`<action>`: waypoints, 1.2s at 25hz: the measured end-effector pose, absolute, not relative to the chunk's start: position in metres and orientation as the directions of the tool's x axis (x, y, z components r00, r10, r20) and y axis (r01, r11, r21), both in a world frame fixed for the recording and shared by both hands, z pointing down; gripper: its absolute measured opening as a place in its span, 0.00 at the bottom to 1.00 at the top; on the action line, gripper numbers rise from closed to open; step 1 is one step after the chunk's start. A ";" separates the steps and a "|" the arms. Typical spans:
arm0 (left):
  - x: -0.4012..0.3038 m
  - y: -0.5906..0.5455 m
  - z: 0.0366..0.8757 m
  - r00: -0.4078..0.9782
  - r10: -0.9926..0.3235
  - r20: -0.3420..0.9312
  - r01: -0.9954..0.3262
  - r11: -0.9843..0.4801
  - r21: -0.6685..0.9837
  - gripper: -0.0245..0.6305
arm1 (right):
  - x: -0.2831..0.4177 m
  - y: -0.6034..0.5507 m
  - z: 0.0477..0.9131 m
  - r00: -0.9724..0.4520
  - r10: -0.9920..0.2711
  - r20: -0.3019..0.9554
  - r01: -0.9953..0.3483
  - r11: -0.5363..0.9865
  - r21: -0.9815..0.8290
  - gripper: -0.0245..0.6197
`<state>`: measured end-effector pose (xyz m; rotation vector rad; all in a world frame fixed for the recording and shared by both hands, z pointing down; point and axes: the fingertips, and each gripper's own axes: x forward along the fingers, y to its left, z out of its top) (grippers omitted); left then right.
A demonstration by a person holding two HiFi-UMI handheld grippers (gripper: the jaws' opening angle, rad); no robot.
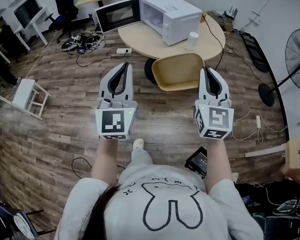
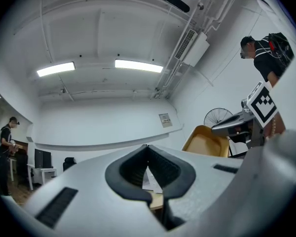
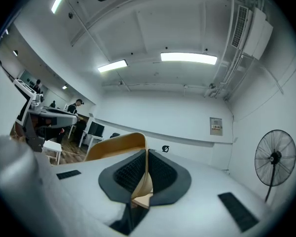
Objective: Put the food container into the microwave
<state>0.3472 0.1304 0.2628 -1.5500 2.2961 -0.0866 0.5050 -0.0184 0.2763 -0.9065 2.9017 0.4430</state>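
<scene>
A white microwave [image 1: 170,15] stands on a round wooden table [image 1: 140,38] ahead, its door [image 1: 118,15] swung open to the left. A small white container [image 1: 193,37] sits on the table just right of the microwave. My left gripper [image 1: 123,66] [image 2: 148,149] is held over the floor, well short of the table, jaws shut on nothing. My right gripper [image 1: 208,70] [image 3: 147,154] hovers level with it, also shut and empty, beside a tan chair [image 1: 179,71] [image 3: 116,144]. In both gripper views the jaws point up toward the ceiling.
The tan chair stands between me and the table. A standing fan [image 1: 299,59] and floor cables are at the right. At the left stands a white stool [image 1: 27,96]; a cable tangle [image 1: 80,43] lies near the table. Other people stand at the room's edges.
</scene>
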 end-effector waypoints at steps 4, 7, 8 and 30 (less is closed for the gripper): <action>0.296 0.112 0.261 -0.331 -0.905 -0.268 -0.879 0.399 -0.262 0.05 | 0.457 -0.039 0.276 -0.823 -0.548 -0.148 -0.568 0.786 0.244 0.10; 0.251 0.096 0.259 -0.322 -0.907 -0.272 -0.882 0.392 -0.261 0.05 | 0.414 -0.054 0.278 -0.819 -0.554 -0.146 -0.573 0.784 0.240 0.10; 0.237 0.090 0.258 -0.319 -0.908 -0.273 -0.884 0.389 -0.261 0.05 | 0.400 -0.059 0.278 -0.818 -0.557 -0.145 -0.575 0.783 0.238 0.10; 0.045 0.042 0.258 -0.308 -0.911 -0.275 -0.901 0.372 -0.223 0.05 | 0.206 -0.102 0.275 -0.822 -0.556 -0.125 -0.568 0.786 0.244 0.10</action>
